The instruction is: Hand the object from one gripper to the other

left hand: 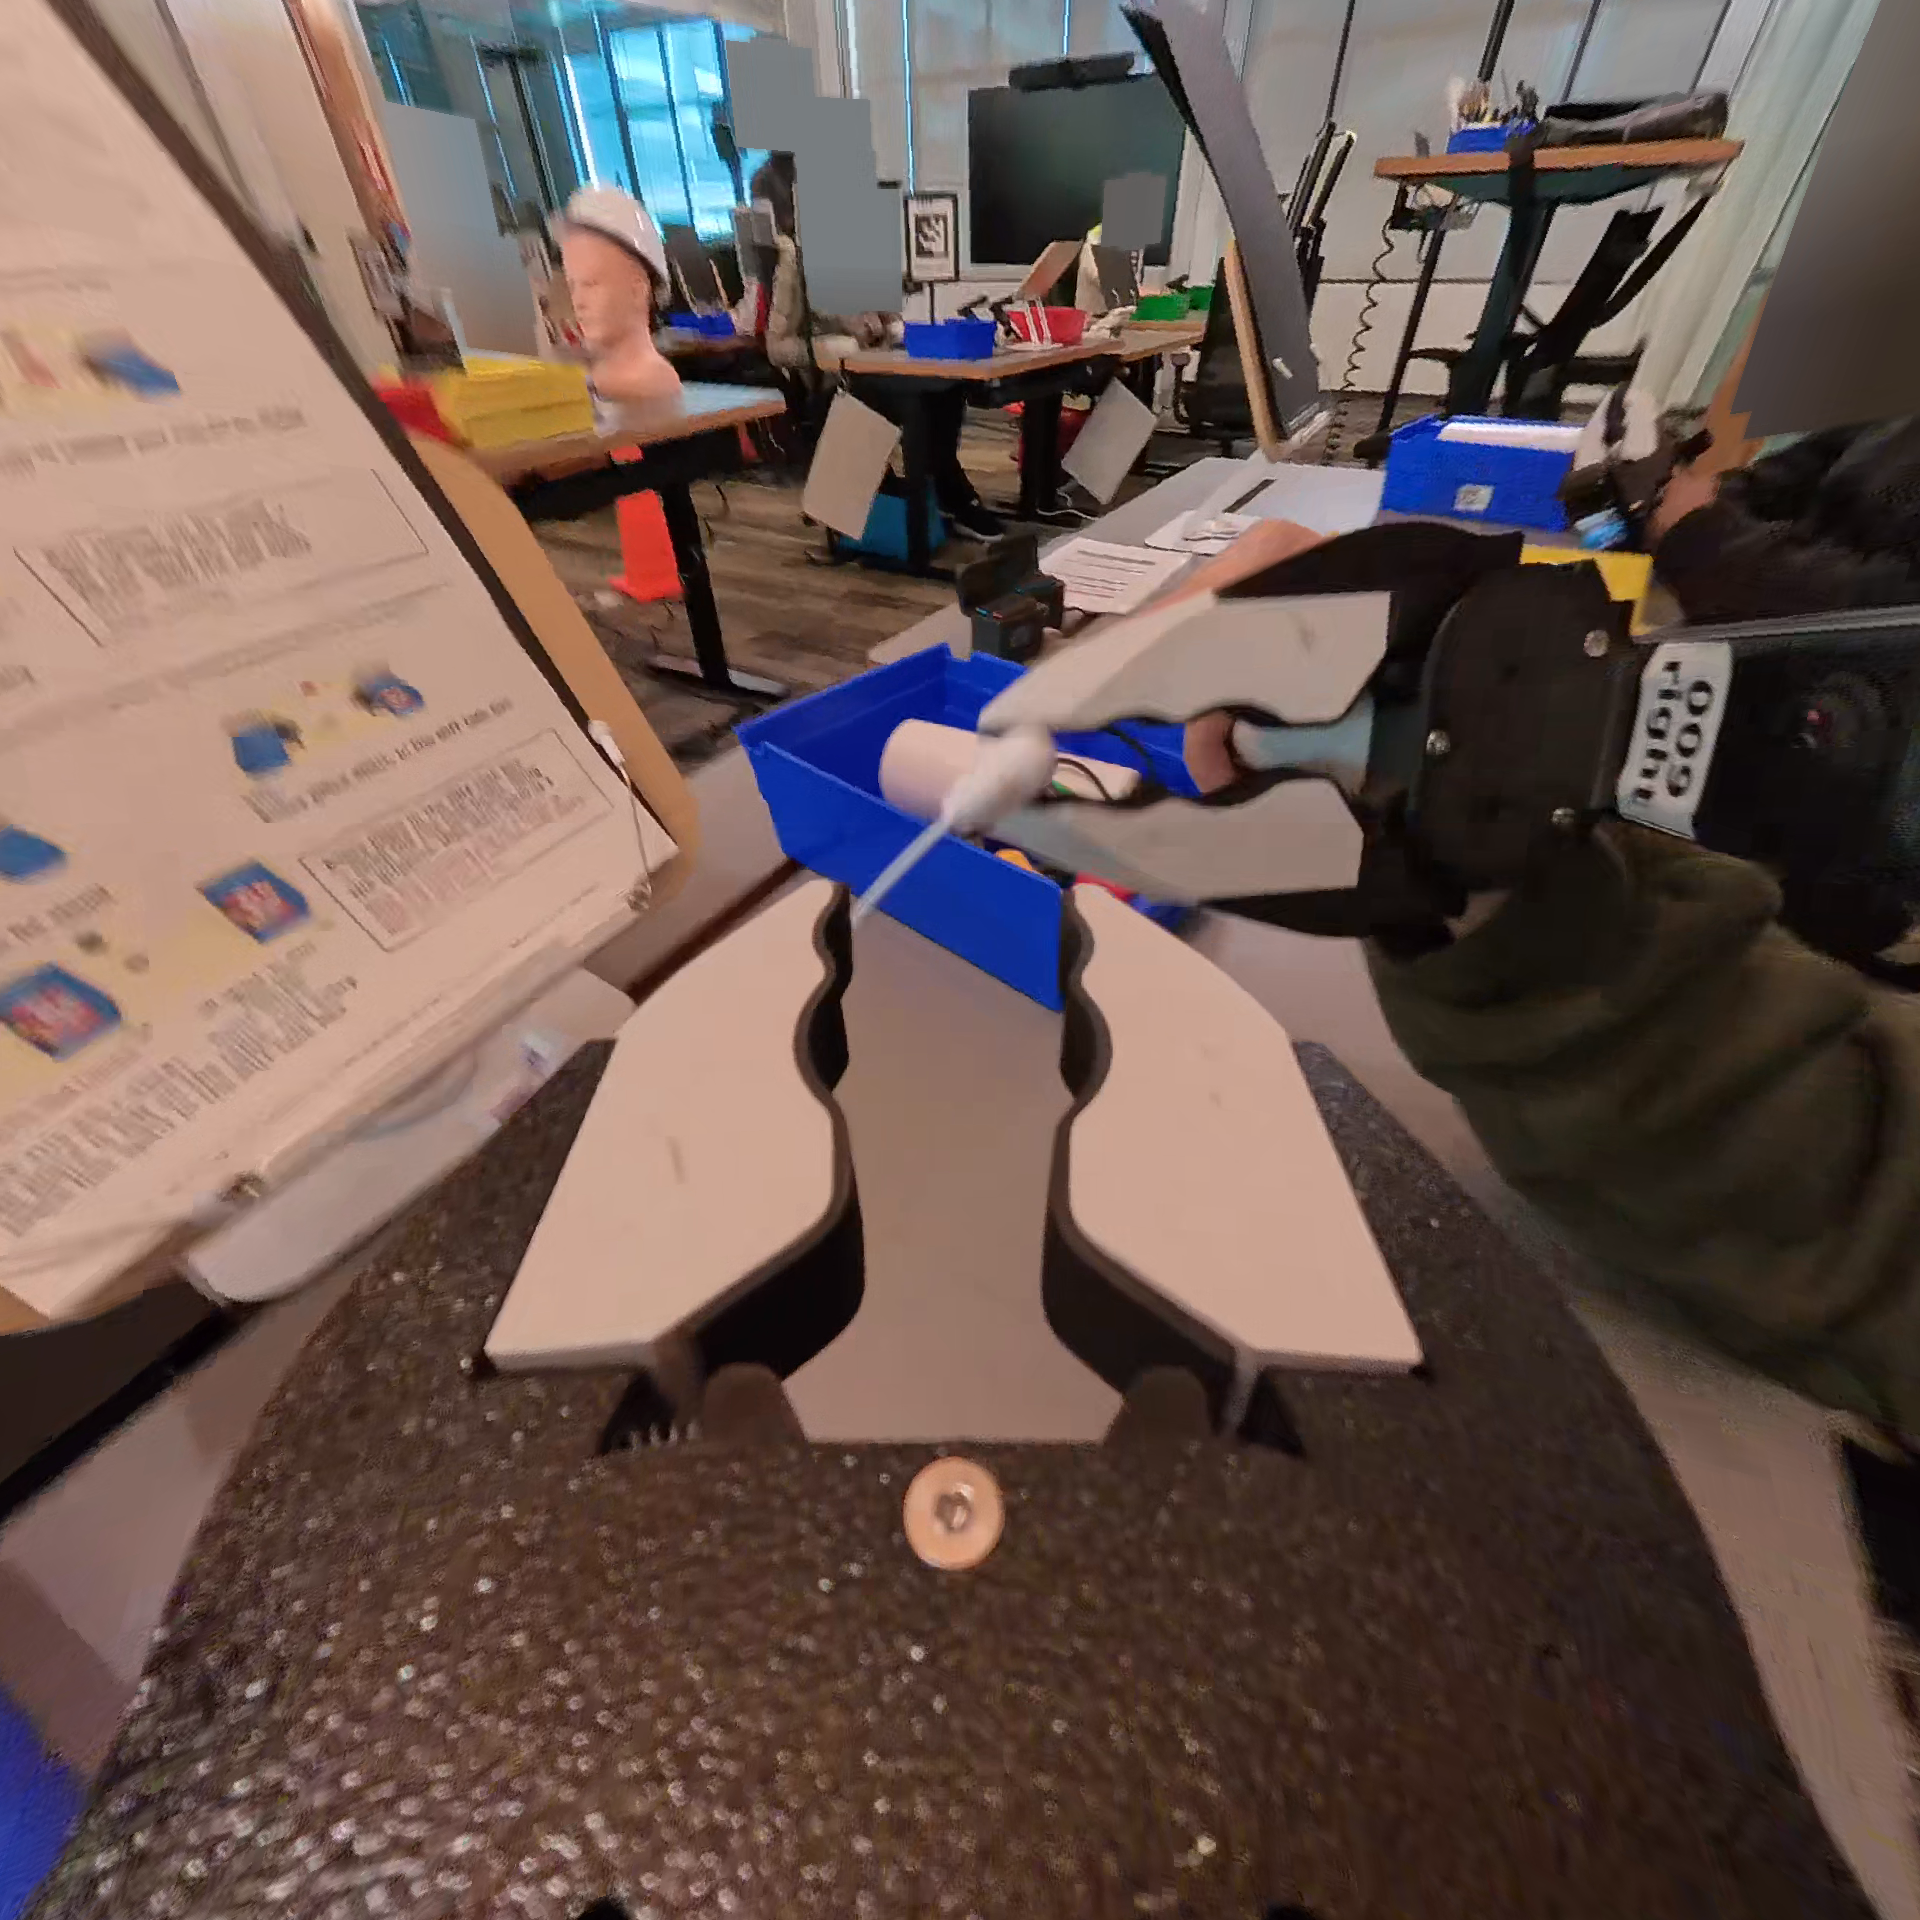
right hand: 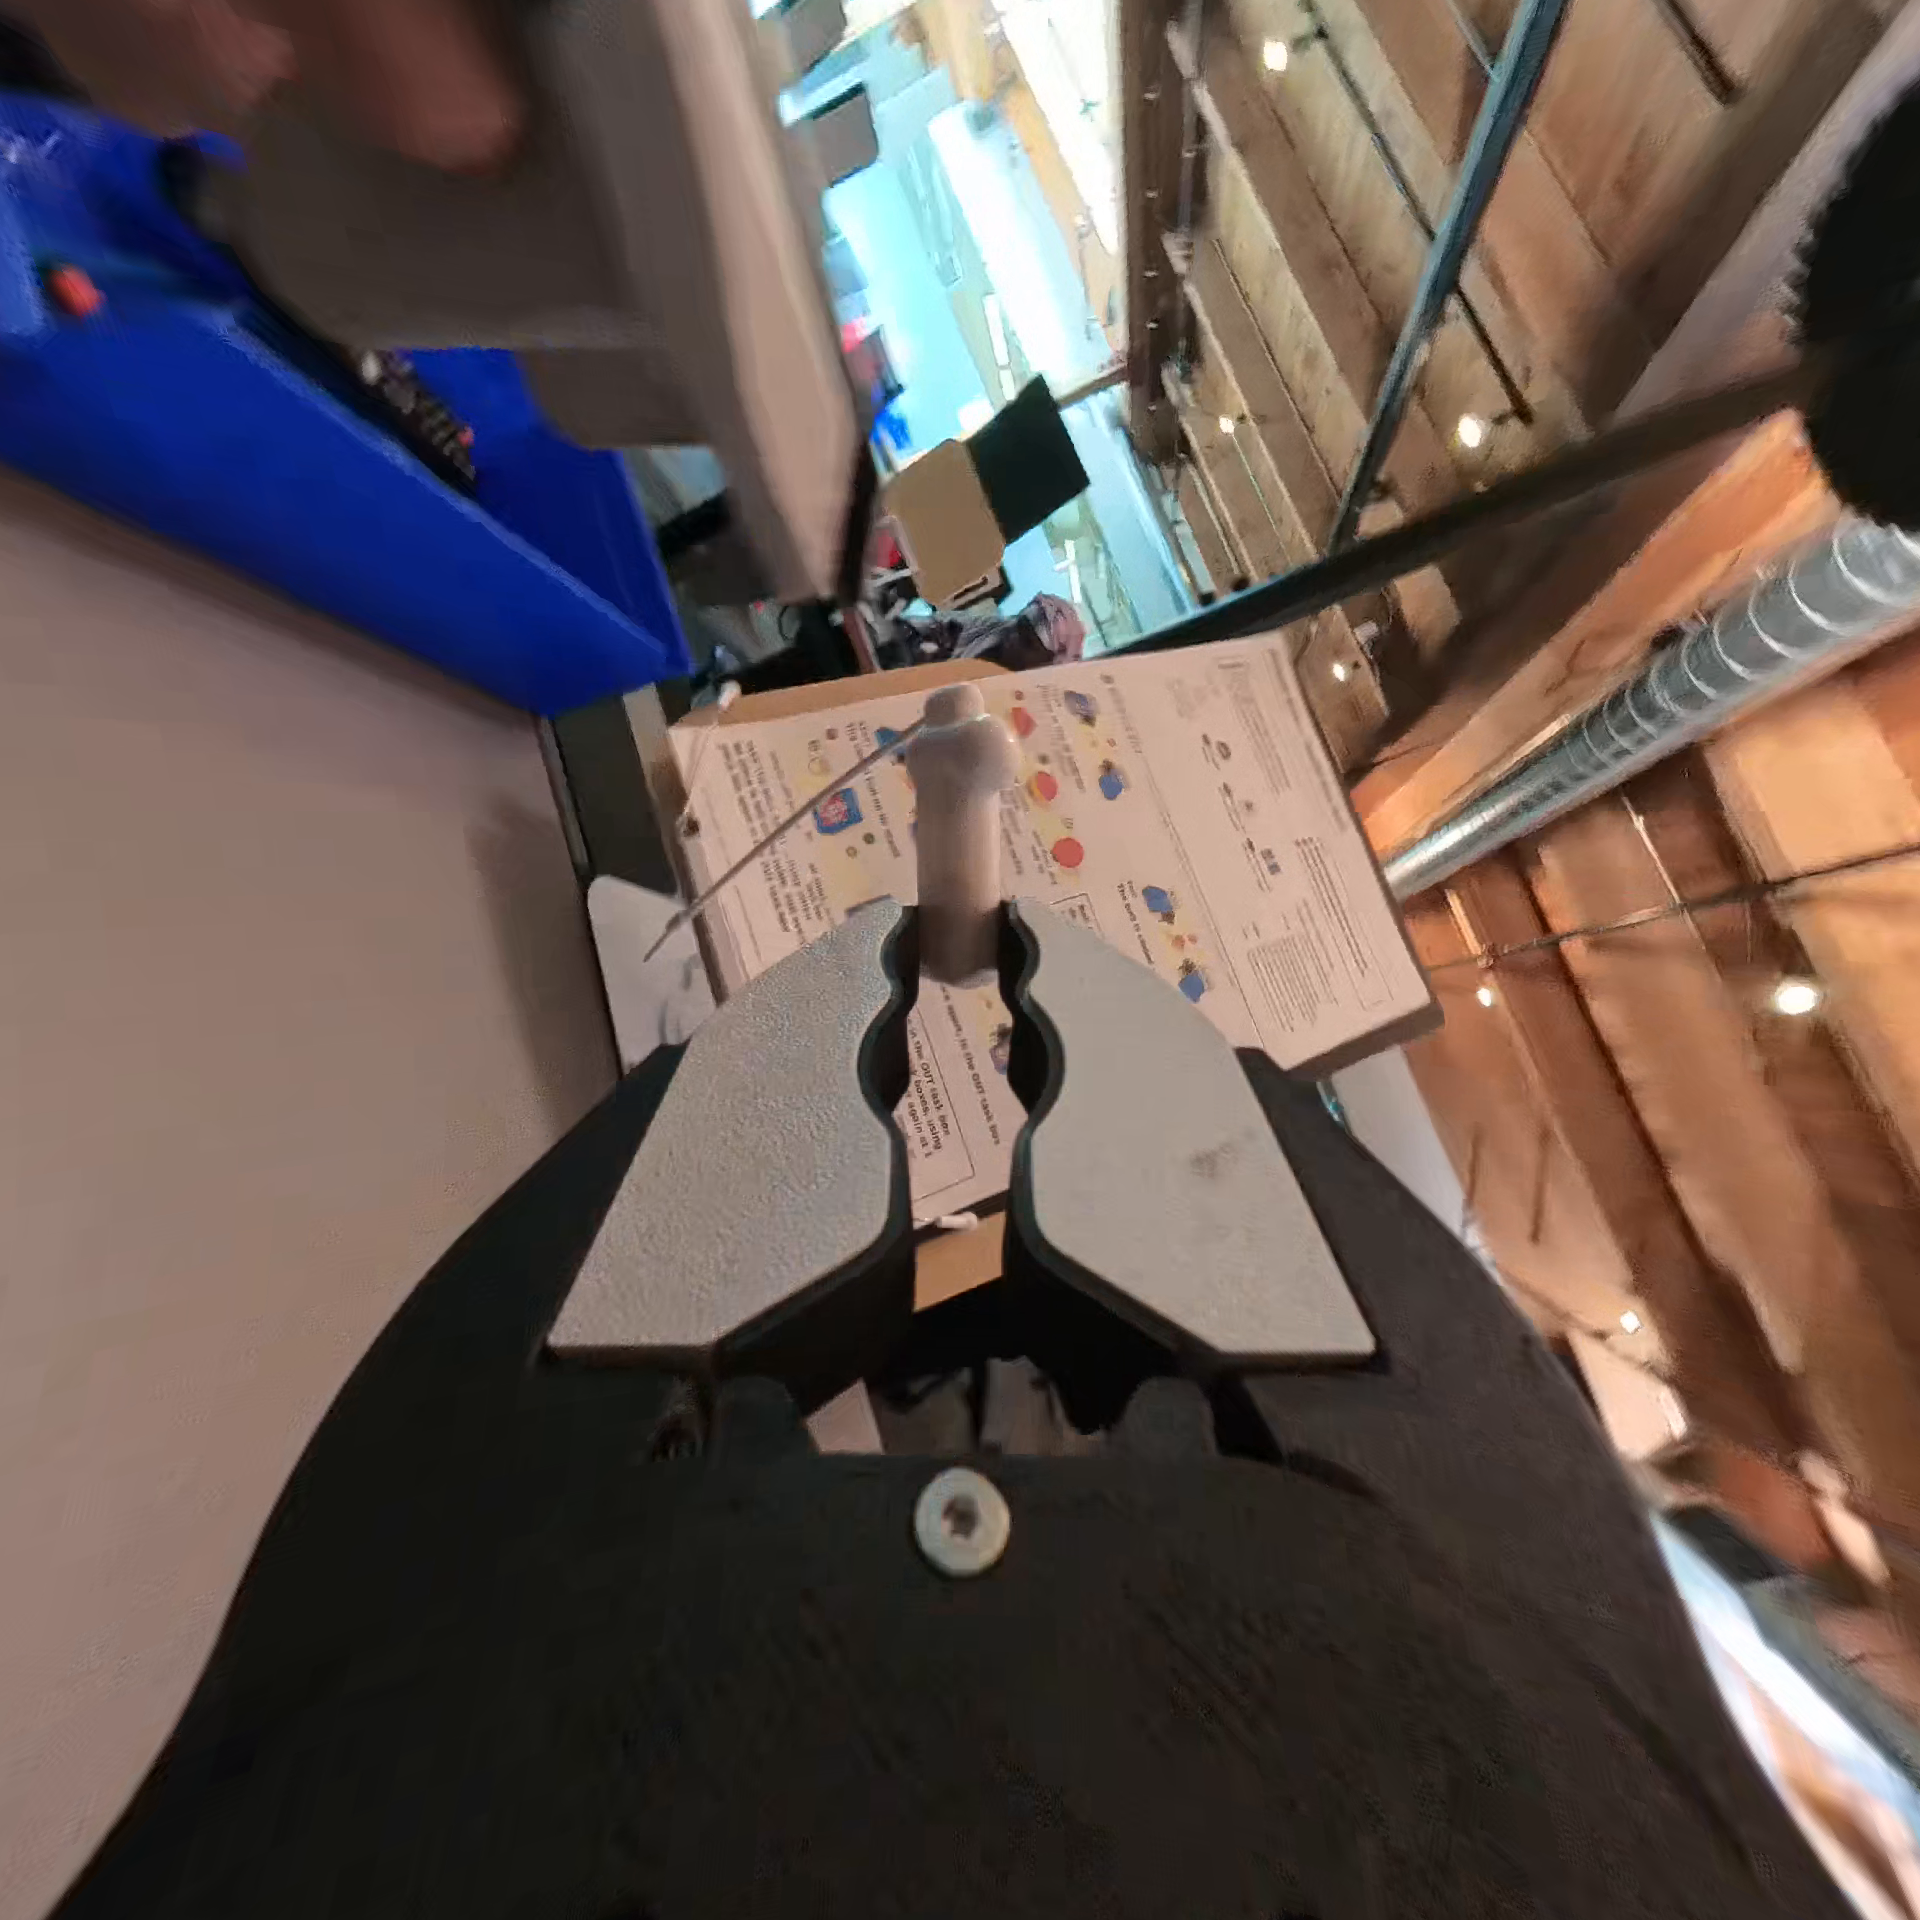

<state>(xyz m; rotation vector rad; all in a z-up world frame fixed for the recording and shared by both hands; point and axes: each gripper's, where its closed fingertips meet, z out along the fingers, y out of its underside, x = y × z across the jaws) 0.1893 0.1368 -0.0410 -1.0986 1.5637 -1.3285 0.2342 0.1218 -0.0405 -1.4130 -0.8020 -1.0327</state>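
The object is a small white tool with a thick handle [left hand: 1000, 777] and a thin needle-like tip that points down-left. My right gripper [left hand: 1023, 771] comes in from the right, shut on the handle, and holds it above the blue bin. In the right wrist view the handle [right hand: 961, 800] sticks out from between the shut fingertips of the right gripper [right hand: 961, 925], with the thin tip slanting left. My left gripper [left hand: 951, 925] is open and empty, just below and in front of the tool's tip, not touching it.
A blue bin [left hand: 914, 883] with a white cylinder [left hand: 920, 756] and small items sits on the grey table [left hand: 945, 1143] under the tool; it also shows in the right wrist view [right hand: 312, 468]. A printed sheet on a board [left hand: 260, 727] leans at the left. A person's green sleeve [left hand: 1662, 1060] is at the right.
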